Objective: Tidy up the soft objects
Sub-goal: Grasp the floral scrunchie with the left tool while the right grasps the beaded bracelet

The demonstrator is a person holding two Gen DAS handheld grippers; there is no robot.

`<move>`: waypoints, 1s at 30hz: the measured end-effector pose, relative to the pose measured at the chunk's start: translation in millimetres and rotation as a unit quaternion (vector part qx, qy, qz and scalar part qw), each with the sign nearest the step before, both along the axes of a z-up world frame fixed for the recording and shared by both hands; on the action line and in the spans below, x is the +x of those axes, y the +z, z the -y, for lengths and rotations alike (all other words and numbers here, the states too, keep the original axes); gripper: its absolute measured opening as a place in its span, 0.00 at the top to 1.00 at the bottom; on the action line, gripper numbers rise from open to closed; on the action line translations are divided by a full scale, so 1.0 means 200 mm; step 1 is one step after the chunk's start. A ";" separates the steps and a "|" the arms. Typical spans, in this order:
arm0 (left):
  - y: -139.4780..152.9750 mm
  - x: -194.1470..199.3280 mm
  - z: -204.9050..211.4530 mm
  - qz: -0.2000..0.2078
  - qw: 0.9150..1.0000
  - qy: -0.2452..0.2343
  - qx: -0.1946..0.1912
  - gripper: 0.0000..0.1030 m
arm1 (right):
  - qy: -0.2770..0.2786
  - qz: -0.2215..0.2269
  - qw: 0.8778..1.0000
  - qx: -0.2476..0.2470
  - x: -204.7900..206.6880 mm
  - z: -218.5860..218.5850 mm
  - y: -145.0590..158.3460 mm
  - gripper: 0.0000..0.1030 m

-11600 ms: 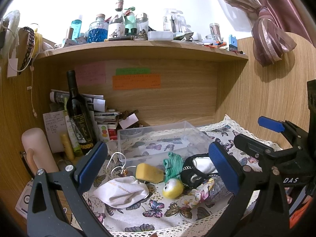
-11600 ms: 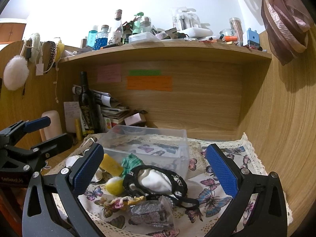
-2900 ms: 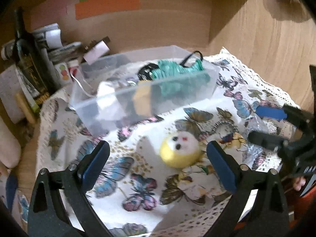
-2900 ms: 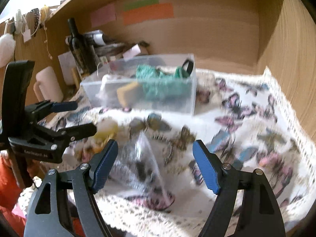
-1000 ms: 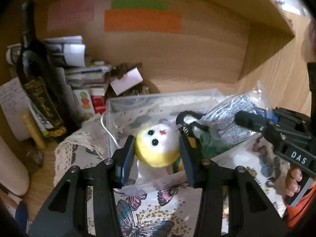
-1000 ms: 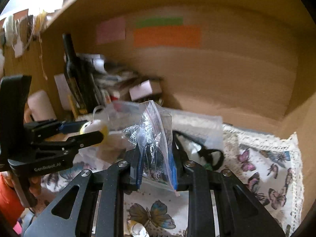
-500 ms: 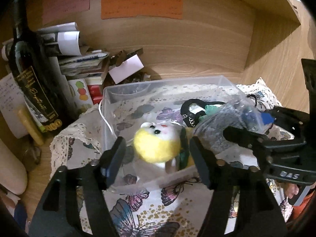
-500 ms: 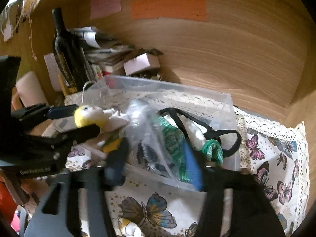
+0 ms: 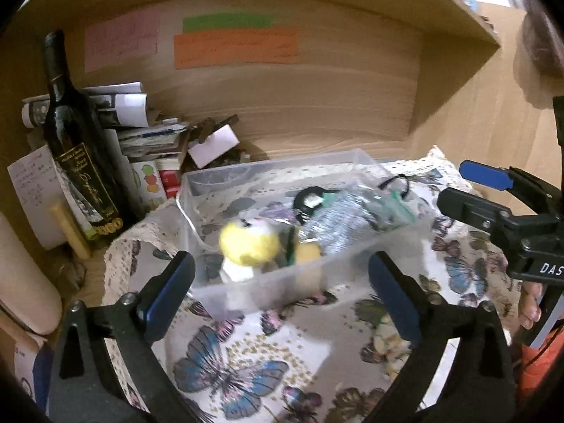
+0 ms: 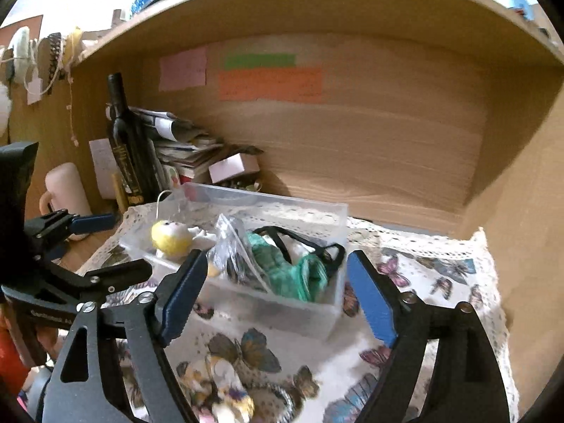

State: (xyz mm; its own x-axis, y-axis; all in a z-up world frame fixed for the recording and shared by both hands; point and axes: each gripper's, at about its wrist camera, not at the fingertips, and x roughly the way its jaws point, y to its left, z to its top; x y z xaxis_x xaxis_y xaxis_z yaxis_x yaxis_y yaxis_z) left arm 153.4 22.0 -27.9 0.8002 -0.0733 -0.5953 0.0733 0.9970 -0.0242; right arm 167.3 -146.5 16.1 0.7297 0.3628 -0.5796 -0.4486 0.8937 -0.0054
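A clear plastic box stands on a butterfly cloth. In it lie a yellow and white plush ball, a clear bag with grey stuff, a green cloth, a black strap item and a yellow sponge. My left gripper is open and empty just before the box. My right gripper is open and empty before the box. A floral scrunchie lies on the cloth near me.
A dark wine bottle, stacked papers and a small white box stand behind the plastic box at the left. A pale pink cylinder stands at the far left. Wooden walls close the back and right; a shelf runs overhead.
Both grippers have opened and pulled back from the box. The plush ball and the clear bag have dropped out of the jaws and now lie in the box.
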 end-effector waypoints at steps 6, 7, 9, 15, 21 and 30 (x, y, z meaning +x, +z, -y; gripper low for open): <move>-0.06 -0.08 0.09 -0.020 0.999 -0.032 -0.019 0.03 | -0.012 0.007 0.999 -0.032 -0.15 0.10 -0.04 0.22; -0.09 -0.08 0.11 -0.029 0.999 -0.039 -0.022 0.03 | -0.014 0.003 0.999 -0.037 -0.17 0.11 -0.06 0.22; -0.15 -0.09 0.15 -0.045 0.997 -0.050 -0.024 0.03 | -0.016 -0.008 0.999 -0.045 -0.19 0.14 -0.10 0.22; -0.28 -0.08 0.26 -0.083 0.994 -0.073 -0.018 0.08 | -0.014 -0.077 0.995 -0.061 -0.17 0.18 -0.31 0.26; -0.41 -0.02 0.33 -0.144 0.986 -0.088 -0.018 0.31 | -0.002 -0.139 0.988 -0.065 -0.12 0.16 -0.46 0.49; -0.43 -0.02 0.37 -0.148 0.981 -0.127 -0.020 0.74 | 0.018 -0.149 0.986 -0.069 -0.15 0.14 -0.49 0.90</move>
State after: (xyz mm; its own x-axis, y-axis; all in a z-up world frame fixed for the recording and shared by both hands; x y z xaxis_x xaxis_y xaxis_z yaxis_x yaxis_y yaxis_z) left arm 149.9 -51.1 -114.1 0.5464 -0.2749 -0.7912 0.3026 0.9456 -0.1196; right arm 138.2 -173.7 -81.4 0.5069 0.2875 -0.8127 -0.4801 0.8771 0.0108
